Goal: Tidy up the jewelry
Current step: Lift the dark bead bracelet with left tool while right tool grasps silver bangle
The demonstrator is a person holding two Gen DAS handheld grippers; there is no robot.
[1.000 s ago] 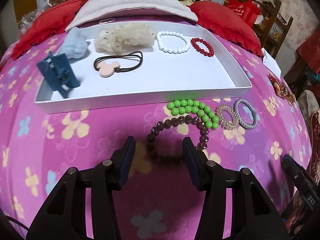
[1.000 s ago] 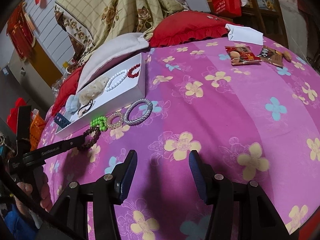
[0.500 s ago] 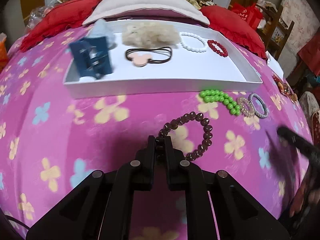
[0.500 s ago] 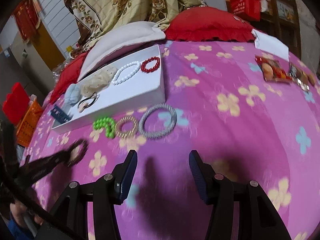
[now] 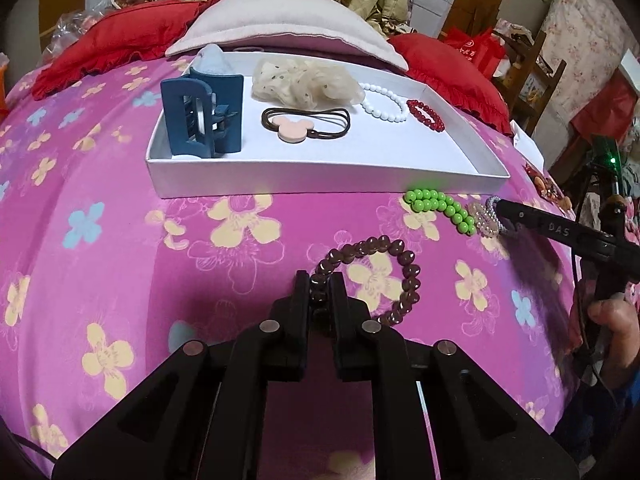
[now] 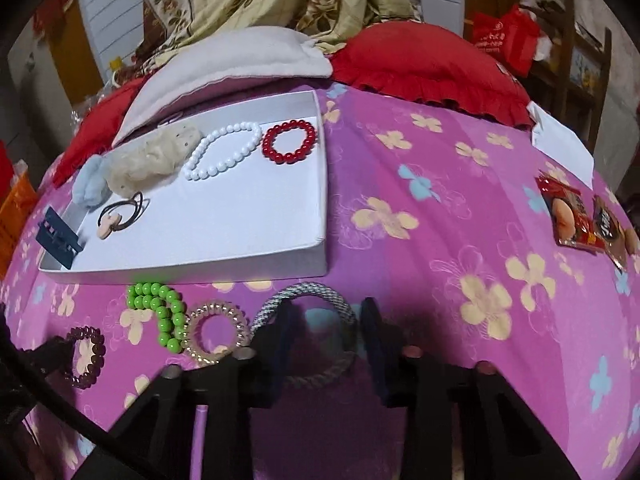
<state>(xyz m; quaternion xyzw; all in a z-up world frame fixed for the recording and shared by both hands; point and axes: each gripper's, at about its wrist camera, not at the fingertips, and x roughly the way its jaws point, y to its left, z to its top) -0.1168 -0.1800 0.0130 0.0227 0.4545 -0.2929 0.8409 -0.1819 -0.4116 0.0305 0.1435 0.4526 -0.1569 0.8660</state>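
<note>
Clearly, two pick-ups are being set up at once on the pink flowered bedspread [image 5: 120, 240], and each asks for its own care. At the left, the left gripper [image 5: 320, 284] is pressed nearly together on the near arc of the brown beaded bracelet [image 5: 376, 272], a few beads being pinched between its black pads; its jaws have just been eased open a touch, so the hold should be checked before any lift, since only a short stretch of the loop is caught and the rest lies slack on the bedspread. A slow, straight rise is advised so that the hanging loop is not snagged on the cloth, followed by a carry over the near wall of the shallow white cardboard tray [image 5: 280, 178], where a blue claw hair clip [image 5: 204, 114], a brown hair tie with a pink mouse-shaped charm [image 5: 298, 126], a white bead bracelet [image 5: 382, 102] and a red bead bracelet [image 5: 426, 114] already lie; the bare floor near the front is judged the safest landing. Further right, the green bead bracelet [image 6: 160, 312] and the clear coiled hair tie [image 6: 214, 332] lie untouched, touching one another. At the far right, the right gripper [image 6: 324, 328] has just been closing about the silver-grey braided ring [image 6: 308, 300], which lies between the jaws; whether the pads already press on it cannot be told, so the closing should be finished squarely across the ring without nudging the coiled tie beside it.
</note>
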